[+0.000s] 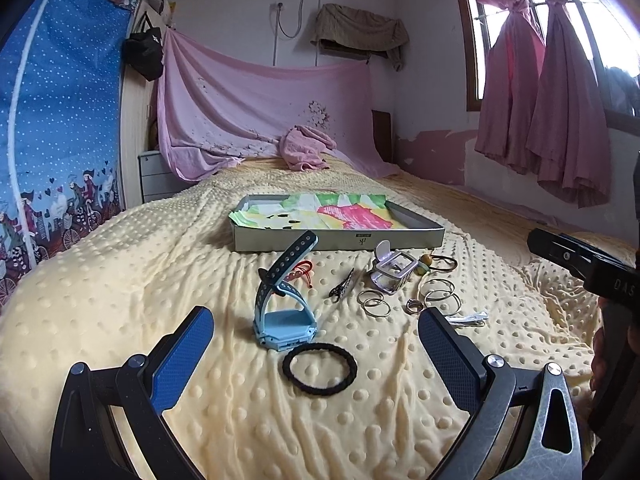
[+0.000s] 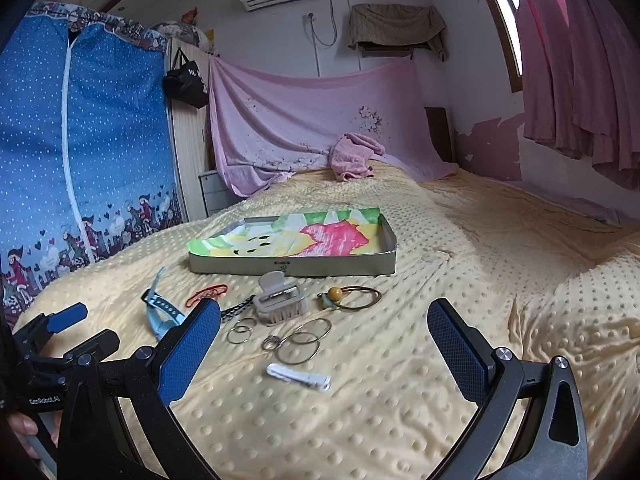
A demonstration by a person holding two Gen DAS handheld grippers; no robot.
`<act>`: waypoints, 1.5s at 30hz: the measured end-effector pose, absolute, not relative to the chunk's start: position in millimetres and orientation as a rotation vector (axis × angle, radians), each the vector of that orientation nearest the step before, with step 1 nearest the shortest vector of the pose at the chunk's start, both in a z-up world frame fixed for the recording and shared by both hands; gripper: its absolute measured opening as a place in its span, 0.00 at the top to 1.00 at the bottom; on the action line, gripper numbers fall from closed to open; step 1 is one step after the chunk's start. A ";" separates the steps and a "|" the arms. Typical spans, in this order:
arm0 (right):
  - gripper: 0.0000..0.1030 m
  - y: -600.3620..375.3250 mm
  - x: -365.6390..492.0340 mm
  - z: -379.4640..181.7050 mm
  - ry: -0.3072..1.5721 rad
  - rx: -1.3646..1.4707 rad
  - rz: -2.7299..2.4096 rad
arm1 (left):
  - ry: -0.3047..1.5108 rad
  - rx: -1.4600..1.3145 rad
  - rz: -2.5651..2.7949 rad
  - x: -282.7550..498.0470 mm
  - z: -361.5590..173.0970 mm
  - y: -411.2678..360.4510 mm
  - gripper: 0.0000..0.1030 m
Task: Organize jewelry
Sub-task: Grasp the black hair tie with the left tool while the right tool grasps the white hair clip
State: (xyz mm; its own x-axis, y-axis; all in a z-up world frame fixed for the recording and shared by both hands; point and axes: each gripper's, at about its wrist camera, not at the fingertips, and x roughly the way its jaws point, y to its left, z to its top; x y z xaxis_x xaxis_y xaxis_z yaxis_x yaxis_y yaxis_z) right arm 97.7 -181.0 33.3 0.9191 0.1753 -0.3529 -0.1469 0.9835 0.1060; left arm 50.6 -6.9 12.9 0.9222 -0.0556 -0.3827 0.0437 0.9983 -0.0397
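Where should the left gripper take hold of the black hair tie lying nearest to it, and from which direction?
Pinch the near arc of the black hair tie, coming down from above with one finger inside the loop and one outside. It lies flat on the soft yellow blanket, so there is no edge to grab sideways. The open left gripper is already close; keep clear of the blue watch just behind.

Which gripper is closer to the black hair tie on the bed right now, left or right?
Left. The left gripper hangs open right over the black hair tie, which lies between its fingers. The right gripper is open off to the side, over the white clip.
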 end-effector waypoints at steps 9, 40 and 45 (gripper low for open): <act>0.01 -178.9 145.7 5.8 0.558 0.101 0.265 | 0.535 -0.101 -0.101 84.6 -8.1 3.7 0.00; 0.61 -146.8 166.2 -50.7 0.819 0.085 0.403 | 0.724 -0.163 -0.277 105.7 -40.4 -1.2 0.60; 0.67 -142.0 163.3 -48.9 0.808 0.065 0.420 | 0.737 -0.155 -0.288 105.7 -41.5 -4.0 0.65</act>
State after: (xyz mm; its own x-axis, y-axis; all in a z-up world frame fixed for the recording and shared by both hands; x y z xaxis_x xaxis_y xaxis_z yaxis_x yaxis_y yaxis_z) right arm 163.3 -142.0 -48.9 0.6134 0.3887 -0.6875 -0.3400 0.9157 0.2143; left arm 105.8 -4.0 -41.5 0.7038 -0.3116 -0.6384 0.2035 0.9494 -0.2391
